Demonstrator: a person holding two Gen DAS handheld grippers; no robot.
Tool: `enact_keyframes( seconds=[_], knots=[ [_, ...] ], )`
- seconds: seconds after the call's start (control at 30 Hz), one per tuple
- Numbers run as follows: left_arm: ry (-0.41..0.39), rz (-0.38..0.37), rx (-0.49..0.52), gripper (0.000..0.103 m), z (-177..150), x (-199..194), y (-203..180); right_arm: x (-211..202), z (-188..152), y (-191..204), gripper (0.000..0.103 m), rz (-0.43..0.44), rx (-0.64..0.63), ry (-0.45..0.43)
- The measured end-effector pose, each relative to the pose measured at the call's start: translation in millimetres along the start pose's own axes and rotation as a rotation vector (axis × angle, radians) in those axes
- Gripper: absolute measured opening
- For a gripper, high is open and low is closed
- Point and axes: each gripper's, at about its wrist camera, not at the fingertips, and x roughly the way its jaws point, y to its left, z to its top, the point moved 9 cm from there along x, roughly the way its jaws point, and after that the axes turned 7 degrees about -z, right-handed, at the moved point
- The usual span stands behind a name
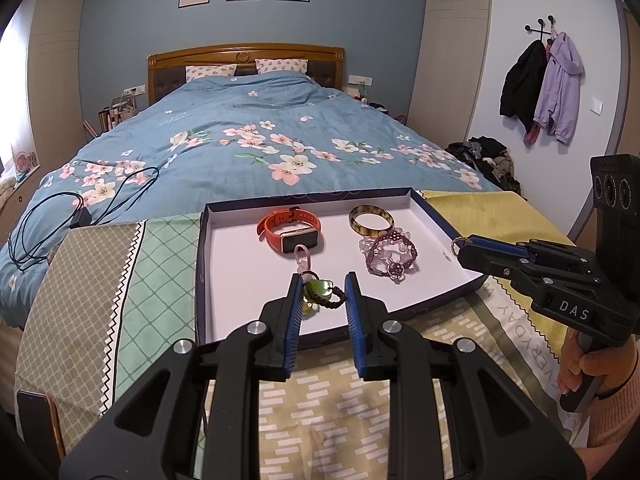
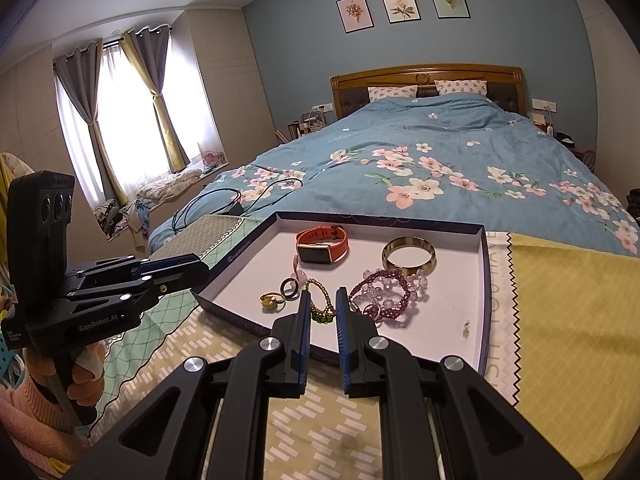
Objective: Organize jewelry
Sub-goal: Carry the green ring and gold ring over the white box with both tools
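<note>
Jewelry piece with green beads (image 1: 320,292) lies just inside the tray (image 1: 202,272)'s near edge, dead ahead of the left gripper (image 1: 324,278), whose jaws sit slightly apart on nothing. Right gripper (image 1: 460,245) is further off at the tray's right wall, clamped on a small gold loop (image 1: 454,245).

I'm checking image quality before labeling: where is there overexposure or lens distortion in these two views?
Right wrist view: the window behind the curtains is blown out white; the tray and its jewelry are evenly lit and sharp. Left wrist view: no glare. Both views: fisheye bending curves the walls, with dark vignette at the corners.
</note>
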Motion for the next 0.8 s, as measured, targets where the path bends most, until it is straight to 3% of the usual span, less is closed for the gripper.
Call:
enact_keyframes(
  seconds=[0.8],
  knots=[
    [0.012,0.013,-0.008,0.021,6.1,18.2,5.2,9.6,3.6,-6.3,0.011,-0.005,0.007,0.007]
  ],
)
